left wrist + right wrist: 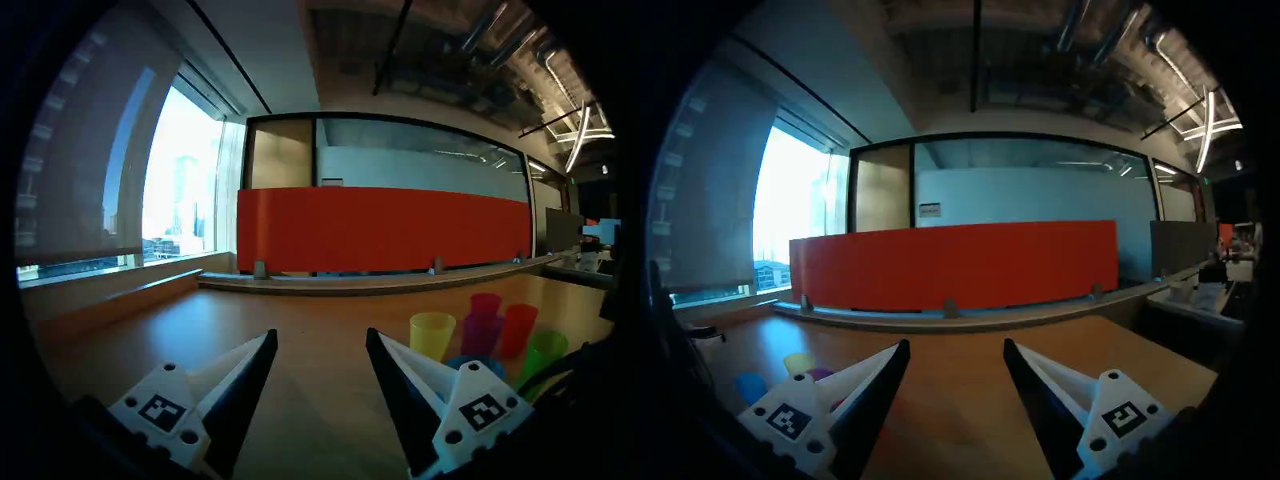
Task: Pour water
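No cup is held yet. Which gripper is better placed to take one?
Likely left: the open left gripper has the cups near, just beside its fingers. From the open right gripper they look smaller, partly behind a finger.

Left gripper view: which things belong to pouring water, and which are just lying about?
For the job: yellow cup, magenta cup, purple cup, red cup, green cup, blue cup, left gripper (open).
Just there: orange partition, window, table.
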`<action>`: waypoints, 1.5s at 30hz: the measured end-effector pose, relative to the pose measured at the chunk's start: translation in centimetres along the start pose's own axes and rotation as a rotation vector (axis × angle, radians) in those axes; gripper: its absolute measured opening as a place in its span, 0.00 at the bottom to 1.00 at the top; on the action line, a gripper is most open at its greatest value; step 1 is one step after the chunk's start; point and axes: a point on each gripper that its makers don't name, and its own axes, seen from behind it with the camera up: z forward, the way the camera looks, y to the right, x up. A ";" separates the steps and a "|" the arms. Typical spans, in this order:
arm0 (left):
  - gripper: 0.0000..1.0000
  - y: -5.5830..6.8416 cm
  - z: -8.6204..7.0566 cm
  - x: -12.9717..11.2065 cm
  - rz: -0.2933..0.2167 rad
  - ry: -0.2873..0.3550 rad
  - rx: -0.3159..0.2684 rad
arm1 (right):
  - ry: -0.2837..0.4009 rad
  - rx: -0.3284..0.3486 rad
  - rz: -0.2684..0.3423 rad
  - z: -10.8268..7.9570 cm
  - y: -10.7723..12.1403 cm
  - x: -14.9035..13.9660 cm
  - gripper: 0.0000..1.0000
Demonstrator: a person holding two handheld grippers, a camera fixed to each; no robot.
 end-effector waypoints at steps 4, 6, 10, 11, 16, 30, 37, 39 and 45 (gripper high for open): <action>0.81 0.1 -0.1 0.0 0.002 0.000 -0.003 | 0.002 -0.001 -0.002 0.0 0.1 0.1 0.90; 0.81 0.2 -0.1 0.0 0.003 -0.001 -0.004 | 0.003 -0.001 -0.005 -0.1 0.2 0.1 0.90; 0.82 0.2 -0.1 0.0 0.004 -0.001 -0.006 | 0.004 0.001 -0.011 -0.1 0.3 0.1 0.90; 0.82 0.2 -0.1 0.0 0.005 -0.002 -0.006 | 0.004 0.001 -0.013 -0.1 0.3 0.1 0.90; 0.87 0.4 -0.1 0.0 0.006 -0.002 -0.014 | 0.017 0.007 -0.027 -0.2 0.2 0.6 0.90; 0.87 0.4 -0.1 0.0 0.005 -0.001 -0.014 | 0.063 -0.005 -0.083 -1.2 1.0 1.3 0.94; 0.87 0.3 -0.1 0.0 0.006 -0.001 -0.014 | 0.086 -0.021 -0.059 -1.2 1.7 1.3 0.97; 0.87 0.3 -0.1 0.0 0.006 -0.001 -0.014 | 0.093 -0.024 -0.059 -1.1 1.7 1.3 0.97; 0.87 0.4 -0.1 0.0 0.006 -0.001 -0.014 | 0.106 0.004 -0.027 -0.9 1.0 0.5 0.97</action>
